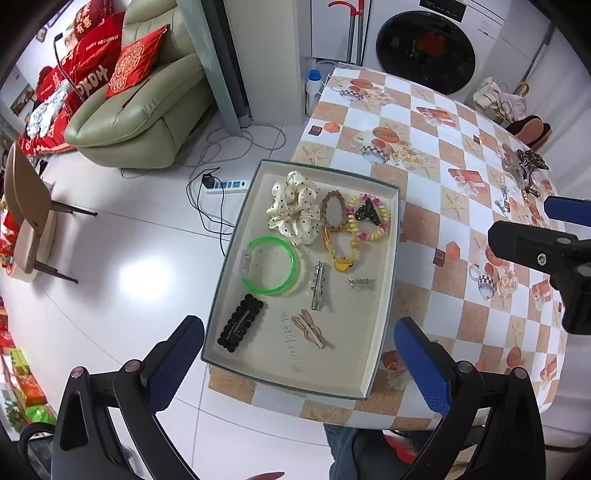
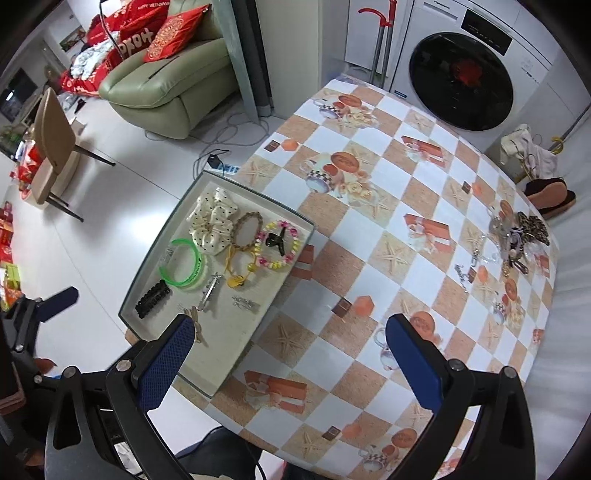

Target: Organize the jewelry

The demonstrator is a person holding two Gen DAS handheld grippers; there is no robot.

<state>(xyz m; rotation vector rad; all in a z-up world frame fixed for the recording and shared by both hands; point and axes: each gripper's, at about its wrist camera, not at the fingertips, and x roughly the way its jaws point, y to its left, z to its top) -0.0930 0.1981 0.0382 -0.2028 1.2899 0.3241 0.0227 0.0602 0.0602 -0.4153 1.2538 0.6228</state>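
Upper left of the left wrist view, a dark red cushion on the green sofa carries "HAPPY WEDDING" in small white capitals. Above it, another red cushion bears yellow Chinese characters, too warped to read with certainty. A third red cushion lower down shows large white lettering, upside down, not legible. In the right wrist view, top left, the same dark red cushion shows "HAPPY WEDDING" again. The washing machine at upper right has a brand word along its top panel, too small to make out.
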